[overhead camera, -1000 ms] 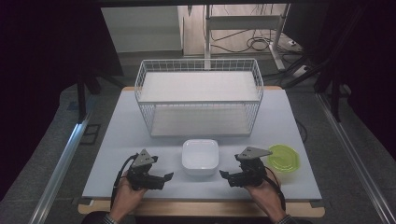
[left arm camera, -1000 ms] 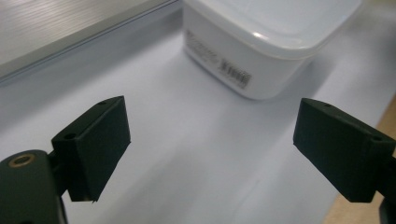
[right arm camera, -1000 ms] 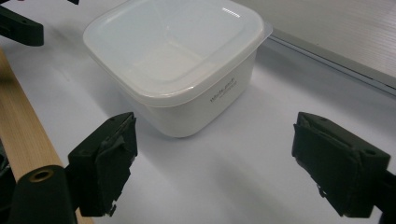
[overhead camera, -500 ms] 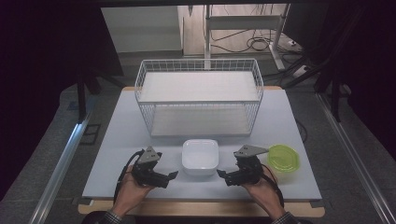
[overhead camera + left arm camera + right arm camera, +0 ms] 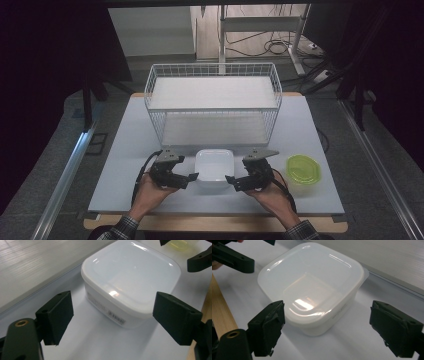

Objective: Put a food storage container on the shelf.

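A: High view first. What is sitting where?

B: White lidded container [image 5: 214, 166] is resting on the table [image 5: 125, 150], at 6 o'clock from the wire basket [image 5: 213, 102]. Left gripper [image 5: 187, 179] is sitting at the container's 9 o'clock, right gripper [image 5: 231, 180] at its 3 o'clock, each held in a hand. Both are pointing inward at it. A green lid [image 5: 303, 168] is lying further out at 3 o'clock, near the right hand [image 5: 272, 192].

A: Jaws?

B: Both pairs are standing wide and have just been closing a little. Nothing is gripped; from up here I can't tell whether the tips are touching the box.

A: Left gripper view?

B: The container [image 5: 130, 285] is lying ahead at 12 o'clock, lid on, a label showing on its near wall. The two black jaws are gaping either side with bare table between them; the pads are not pressing on it. The other gripper's jaw is poking in at 2 o'clock.

A: Right gripper view?

B: Same box [image 5: 312, 287], at 12 o'clock. Jaws are spread wide; the near corner is reaching toward the gap, pads clear of it. The wooden table edge [image 5: 220, 315] is running at 9 o'clock.
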The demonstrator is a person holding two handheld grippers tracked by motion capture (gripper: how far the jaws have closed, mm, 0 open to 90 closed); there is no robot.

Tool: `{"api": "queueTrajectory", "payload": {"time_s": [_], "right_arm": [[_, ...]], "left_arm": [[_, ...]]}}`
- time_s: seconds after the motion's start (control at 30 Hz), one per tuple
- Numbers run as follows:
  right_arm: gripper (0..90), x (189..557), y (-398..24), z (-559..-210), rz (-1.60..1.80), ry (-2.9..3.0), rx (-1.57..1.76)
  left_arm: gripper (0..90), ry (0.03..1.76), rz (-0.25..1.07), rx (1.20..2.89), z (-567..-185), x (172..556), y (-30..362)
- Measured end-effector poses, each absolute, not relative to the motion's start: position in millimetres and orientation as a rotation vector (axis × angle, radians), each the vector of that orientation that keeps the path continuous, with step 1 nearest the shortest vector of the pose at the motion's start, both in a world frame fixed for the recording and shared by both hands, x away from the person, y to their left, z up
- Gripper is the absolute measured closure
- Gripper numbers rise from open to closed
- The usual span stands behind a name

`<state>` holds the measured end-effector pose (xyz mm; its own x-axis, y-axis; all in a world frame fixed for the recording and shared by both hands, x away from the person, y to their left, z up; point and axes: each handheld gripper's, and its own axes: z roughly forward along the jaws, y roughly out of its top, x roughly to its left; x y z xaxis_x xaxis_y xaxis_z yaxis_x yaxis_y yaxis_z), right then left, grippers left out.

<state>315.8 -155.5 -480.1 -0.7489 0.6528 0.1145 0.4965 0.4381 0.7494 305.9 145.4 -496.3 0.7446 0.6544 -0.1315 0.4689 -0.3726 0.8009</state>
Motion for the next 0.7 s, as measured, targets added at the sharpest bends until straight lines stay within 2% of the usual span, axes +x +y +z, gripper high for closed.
{"api": "queueTrajectory", "payload": {"time_s": [0.37,0.5,0.7], "right_arm": [[19.8,347.4,-144.0,-486.6,1.213,2.553,1.096],[23.7,351.0,-142.7,-488.4,1.248,2.581,1.135],[31.9,346.5,-146.2,-485.6,1.241,2.582,1.168]], "left_arm": [[13.7,0.860,0.167,2.042,-503.2,331.3,129.1],[14.0,0.856,0.046,2.021,-508.2,333.4,128.1],[14.0,0.888,0.035,2.017,-507.5,330.7,127.7]]}}
